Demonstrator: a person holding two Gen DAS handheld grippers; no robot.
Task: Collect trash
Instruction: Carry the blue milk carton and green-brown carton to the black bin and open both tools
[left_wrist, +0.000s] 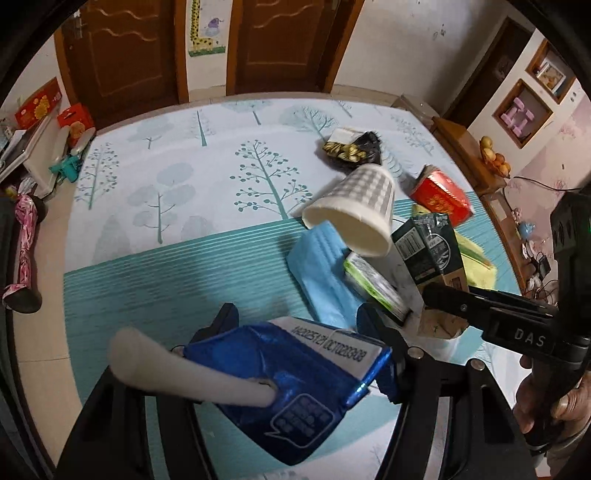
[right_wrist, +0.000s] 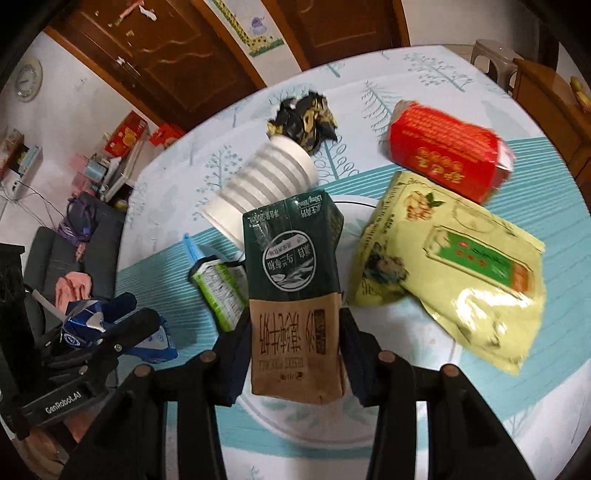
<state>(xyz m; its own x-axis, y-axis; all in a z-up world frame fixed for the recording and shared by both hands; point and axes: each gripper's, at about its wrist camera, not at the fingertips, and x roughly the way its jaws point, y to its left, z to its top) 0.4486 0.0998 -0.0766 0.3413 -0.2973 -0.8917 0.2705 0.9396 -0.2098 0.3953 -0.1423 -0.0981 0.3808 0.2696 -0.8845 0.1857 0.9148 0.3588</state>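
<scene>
left gripper (left_wrist: 303, 350) jaws pinching blue foil pack (left_wrist: 295, 384) | right gripper (right_wrist: 295, 343) jaws pinching green-brown carton (right_wrist: 295, 295) | paper cup (right_wrist: 258, 188) lying on table (right_wrist: 424, 85)

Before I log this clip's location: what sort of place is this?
Most likely a home's living or dining room: a table under a tree-print cloth, brown wooden doors with a child's giraffe chart between them, and a wall clock.

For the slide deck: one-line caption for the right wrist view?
Right gripper clamps a green-and-brown milk carton above a plate; paper cup, red box, yellow pouch remain.
</scene>
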